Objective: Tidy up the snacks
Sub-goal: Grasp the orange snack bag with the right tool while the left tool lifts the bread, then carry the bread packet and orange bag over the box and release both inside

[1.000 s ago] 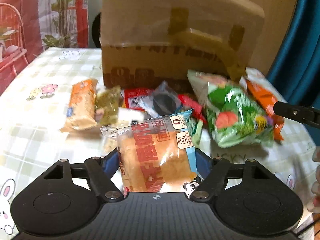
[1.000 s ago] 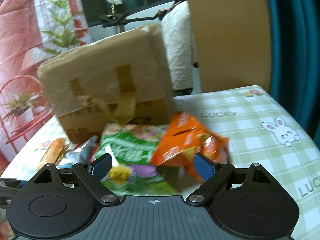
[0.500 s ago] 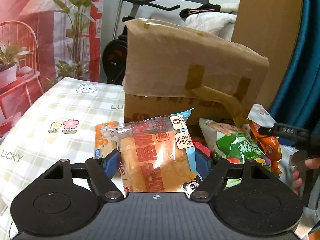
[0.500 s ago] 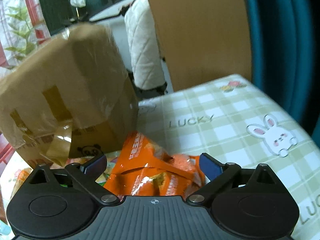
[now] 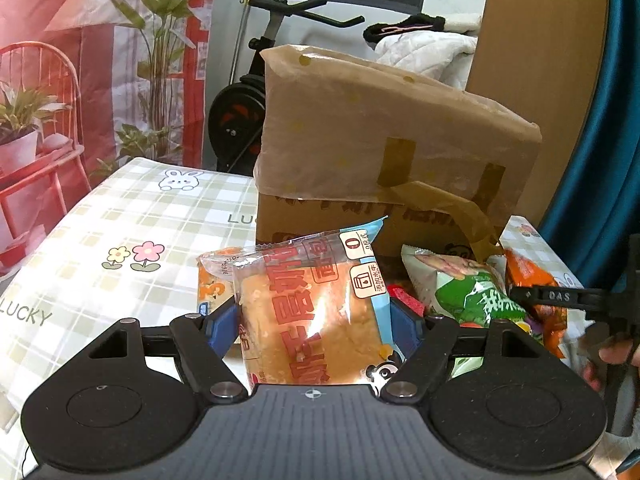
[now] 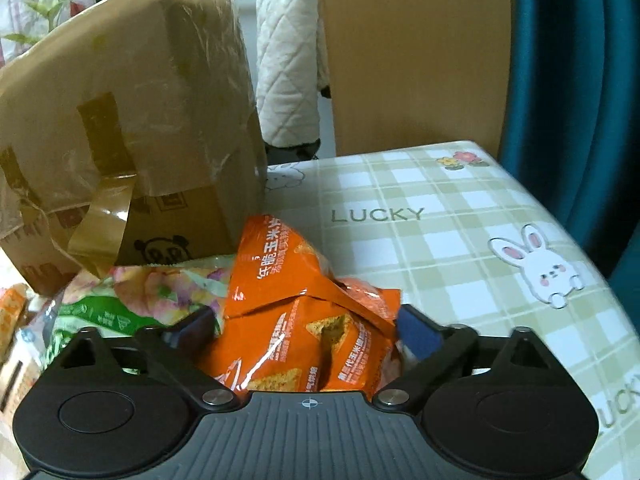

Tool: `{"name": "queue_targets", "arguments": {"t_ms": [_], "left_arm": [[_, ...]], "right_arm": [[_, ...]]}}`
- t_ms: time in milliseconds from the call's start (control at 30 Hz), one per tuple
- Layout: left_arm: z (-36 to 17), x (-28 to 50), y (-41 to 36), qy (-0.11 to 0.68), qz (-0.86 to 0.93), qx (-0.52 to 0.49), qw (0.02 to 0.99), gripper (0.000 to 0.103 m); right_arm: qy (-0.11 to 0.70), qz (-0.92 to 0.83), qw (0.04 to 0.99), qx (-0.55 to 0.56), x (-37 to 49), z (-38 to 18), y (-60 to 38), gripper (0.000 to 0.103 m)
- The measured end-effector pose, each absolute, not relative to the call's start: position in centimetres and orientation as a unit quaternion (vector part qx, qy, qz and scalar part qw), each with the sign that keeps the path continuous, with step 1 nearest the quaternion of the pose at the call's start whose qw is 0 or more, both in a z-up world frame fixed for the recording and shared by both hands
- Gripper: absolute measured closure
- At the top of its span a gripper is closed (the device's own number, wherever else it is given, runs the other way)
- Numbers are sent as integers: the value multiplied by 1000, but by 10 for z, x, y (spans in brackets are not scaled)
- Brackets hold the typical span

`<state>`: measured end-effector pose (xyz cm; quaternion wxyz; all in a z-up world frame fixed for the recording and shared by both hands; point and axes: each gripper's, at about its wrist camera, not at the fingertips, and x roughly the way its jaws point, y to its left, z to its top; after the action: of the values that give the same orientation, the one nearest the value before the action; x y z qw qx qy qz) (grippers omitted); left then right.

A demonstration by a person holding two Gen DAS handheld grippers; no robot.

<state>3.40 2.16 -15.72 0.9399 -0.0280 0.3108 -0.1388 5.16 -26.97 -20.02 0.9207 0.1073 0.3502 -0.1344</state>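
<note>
Snacks: left tongs (image 5: 312, 326) clamp the bread packet (image 5: 310, 312), right tongs (image 6: 308, 326) closing around the half-hidden orange chip bag (image 6: 308, 316).

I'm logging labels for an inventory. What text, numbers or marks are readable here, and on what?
"LUCKY": tablecloth.
"0": bread packet held in the left tool.
"玉米": orange chip bag between the closing right tool jaws.
"DAS": right tool's finger.
Cardboard box print, green bag text: unreadable.
</note>
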Motion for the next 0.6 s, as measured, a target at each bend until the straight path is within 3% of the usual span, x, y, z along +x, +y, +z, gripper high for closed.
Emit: {"name": "queue_targets", "arguments": {"t_ms": [33,67,100,333,600], "left_arm": [[-157,34,21,308,-138,-28,941,25],[-155,34,22,305,-139,-29,942,25],[-154,35,22,303,-139,-28,942,26],[-146,38,20,283,-146,-33,947,26],[-117,48,23,242,-160,-29,957,26]], "right_arm": [[337,-135,925,111,45,-196,-270,23],[331,-141,926,113,40,-193,-272,39],[332,-141,925,122,36,-190,-275,41],[297,-137,935,139,9,-165,-286,45],[204,-152,958,136,-4,-100,-288,46]]}}
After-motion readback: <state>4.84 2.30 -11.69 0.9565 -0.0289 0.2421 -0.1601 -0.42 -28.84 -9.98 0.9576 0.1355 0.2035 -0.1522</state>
